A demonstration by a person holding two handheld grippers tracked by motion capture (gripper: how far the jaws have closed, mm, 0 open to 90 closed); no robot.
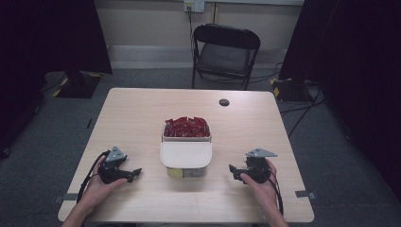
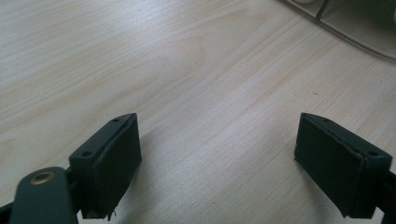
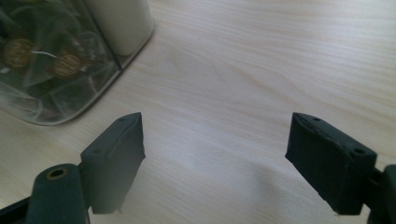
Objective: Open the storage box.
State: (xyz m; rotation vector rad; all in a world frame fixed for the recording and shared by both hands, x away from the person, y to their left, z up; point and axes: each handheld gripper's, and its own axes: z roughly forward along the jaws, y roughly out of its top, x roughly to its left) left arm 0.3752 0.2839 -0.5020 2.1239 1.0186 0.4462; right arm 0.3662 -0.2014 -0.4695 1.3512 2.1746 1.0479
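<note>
Wooden table (image 1: 137, 118) bearing clear container (image 1: 186, 161)

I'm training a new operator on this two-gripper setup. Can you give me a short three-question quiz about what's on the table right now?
1. True or false: the left gripper is shut on something.
2. What fills the far, uncovered part of the clear container?
A. red packets
B. green bottles
C. white cups
3. On which side of the container does the right gripper rest?

Key:
1. False; its fingers stand apart over bare table.
2. A, red packets.
3. The person's right side, apart from it.
</note>
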